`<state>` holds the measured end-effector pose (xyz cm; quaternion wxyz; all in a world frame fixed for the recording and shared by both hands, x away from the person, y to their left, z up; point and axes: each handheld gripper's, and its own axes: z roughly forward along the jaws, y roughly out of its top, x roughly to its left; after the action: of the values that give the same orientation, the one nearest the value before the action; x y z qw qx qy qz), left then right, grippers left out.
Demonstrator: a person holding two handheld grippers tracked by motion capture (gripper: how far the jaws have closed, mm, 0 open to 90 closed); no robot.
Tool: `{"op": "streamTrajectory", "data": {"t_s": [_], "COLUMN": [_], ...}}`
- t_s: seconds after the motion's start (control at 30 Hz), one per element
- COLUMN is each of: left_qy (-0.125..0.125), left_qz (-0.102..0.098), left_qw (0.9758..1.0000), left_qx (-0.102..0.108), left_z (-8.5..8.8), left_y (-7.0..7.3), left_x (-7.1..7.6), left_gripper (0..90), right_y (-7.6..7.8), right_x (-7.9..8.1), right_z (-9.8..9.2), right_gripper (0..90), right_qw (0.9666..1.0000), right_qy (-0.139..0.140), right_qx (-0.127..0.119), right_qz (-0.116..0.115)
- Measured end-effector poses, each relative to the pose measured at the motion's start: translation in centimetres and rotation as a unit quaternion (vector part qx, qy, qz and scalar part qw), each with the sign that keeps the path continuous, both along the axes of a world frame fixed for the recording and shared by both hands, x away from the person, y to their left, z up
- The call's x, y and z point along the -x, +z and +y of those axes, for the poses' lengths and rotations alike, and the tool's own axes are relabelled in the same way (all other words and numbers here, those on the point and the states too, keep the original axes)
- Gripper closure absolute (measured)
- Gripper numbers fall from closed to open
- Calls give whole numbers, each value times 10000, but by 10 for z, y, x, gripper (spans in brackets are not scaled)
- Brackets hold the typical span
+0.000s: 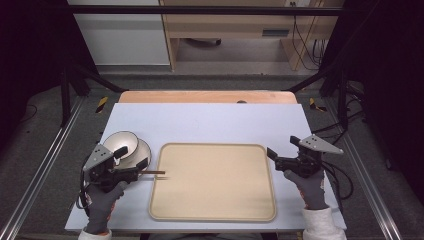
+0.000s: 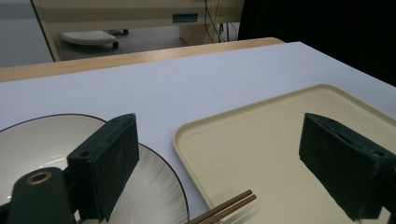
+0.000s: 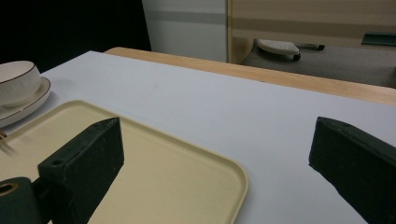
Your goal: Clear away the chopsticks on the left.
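You're holding your left gripper [image 1: 136, 170] with jaws spread wide, nothing between them; the chopsticks [image 1: 154, 173] are lying just below and ahead of it, crossing the tray [image 1: 215, 210] edge, plate [image 2: 159, 186] right beside. Your right gripper [image 1: 272, 155] is gaping wide too, hovering off the tray's far side.

A white table [image 1: 210, 122] with a wooden strip [image 1: 207, 96] along its far edge. Beyond it, grey floor [image 1: 235, 57], a pale wooden cabinet [image 1: 240, 25], black cables [image 1: 305, 45] and black frame struts [image 1: 82, 75].
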<state>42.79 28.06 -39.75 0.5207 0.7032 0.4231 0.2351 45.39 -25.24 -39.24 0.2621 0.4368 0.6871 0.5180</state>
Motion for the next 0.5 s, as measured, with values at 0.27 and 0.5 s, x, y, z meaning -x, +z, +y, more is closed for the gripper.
{"op": "streamTrajectory", "data": {"t_s": [0.27, 0.5], "left_qy": [-60, -67], "left_qz": [14, 52], "left_qw": [10000, 10000], "left_qx": [-53, -51], "left_z": [13, 28], "left_y": [-1, -4], "left_x": [10, 19], "left_gripper": [121, 120], "right_y": [2, 3], "right_x": [1, 3], "right_z": [1, 0], "right_gripper": [34, 35], "right_qw": [10000, 10000], "right_qy": [22, 1], "right_qx": [34, 21], "right_qz": [23, 20]}}
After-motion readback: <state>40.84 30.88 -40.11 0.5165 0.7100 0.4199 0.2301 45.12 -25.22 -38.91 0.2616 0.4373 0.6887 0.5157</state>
